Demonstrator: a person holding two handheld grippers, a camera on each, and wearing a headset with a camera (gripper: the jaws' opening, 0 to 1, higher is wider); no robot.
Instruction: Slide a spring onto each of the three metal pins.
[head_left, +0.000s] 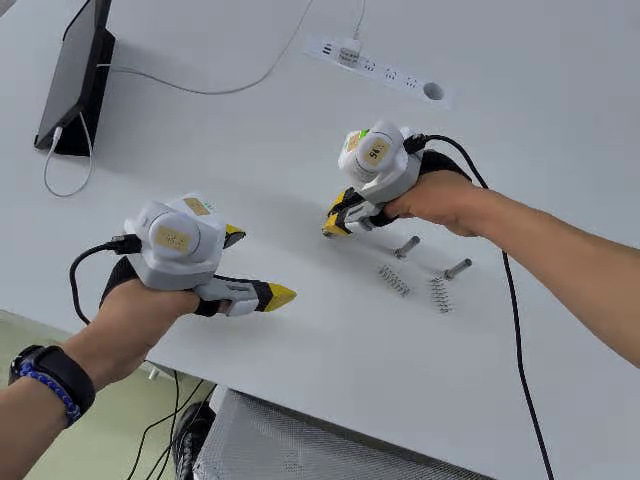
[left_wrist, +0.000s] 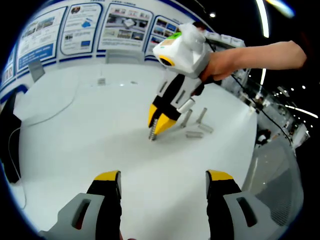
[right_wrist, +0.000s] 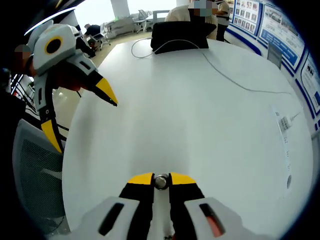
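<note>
At the white worktop, right tongs are pressed together on a small metal piece, tips pointing down; in the left gripper view the piece's lower end looks coiled like a spring, and I cannot tell whether a pin runs inside it; in the right gripper view it shows as a round metal end between the yellow tips, the rest hidden by the jaws; unclear whether it touches the worktop; the right hand covers part of that tool's body; left tongs are spread wide with nothing between them, near the worktop's front edge, well apart from the right tongs; just right of the right tongs the first pin and second pin lie on their sides; nearer the front edge the first spring and second spring lie loose, near the pins but apart from them; all four are small, ends hard to read; black screen at back left, cut off at the top; power strip at the back; mesh chair back under the front edge, cut off at the bottom
</note>
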